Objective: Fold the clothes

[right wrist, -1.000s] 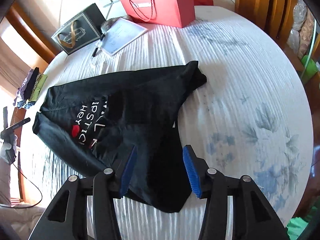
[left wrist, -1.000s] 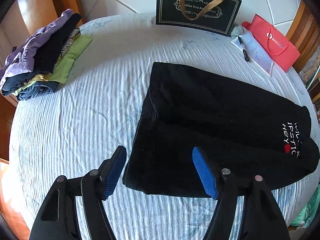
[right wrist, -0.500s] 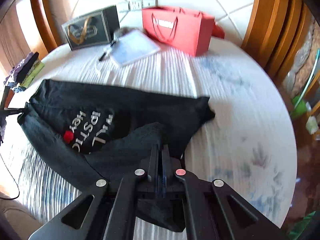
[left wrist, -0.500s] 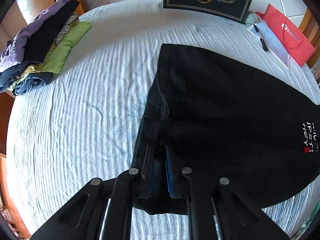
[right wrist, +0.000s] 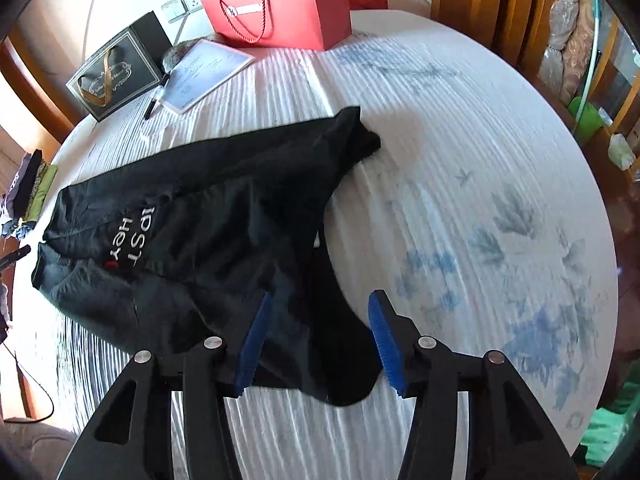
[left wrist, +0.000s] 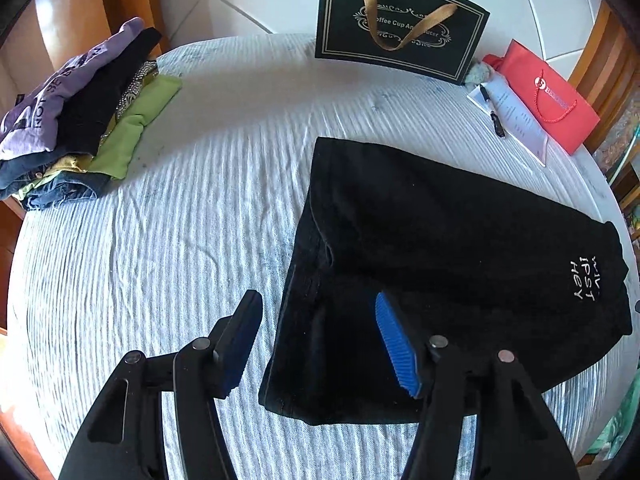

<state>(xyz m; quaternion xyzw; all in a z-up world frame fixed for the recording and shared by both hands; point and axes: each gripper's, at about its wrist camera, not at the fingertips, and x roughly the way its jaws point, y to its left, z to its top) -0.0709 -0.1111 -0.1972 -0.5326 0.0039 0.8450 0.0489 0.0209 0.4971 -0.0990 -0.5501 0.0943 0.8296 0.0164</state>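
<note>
Jaws on both tools are spreading apart, where half a second ago each was clamped on cloth. The left gripper [left wrist: 320, 344] and right gripper [right wrist: 316, 344] now hover released over the near hem of the black garment [left wrist: 440, 248], which lies flat, its near edge seemingly doubled over. One fold looks set; another likely follows. Beneath is a white ribbed tablecloth [left wrist: 180, 240]; folded clothes [left wrist: 72, 120] far left, gift bags far right.
</note>
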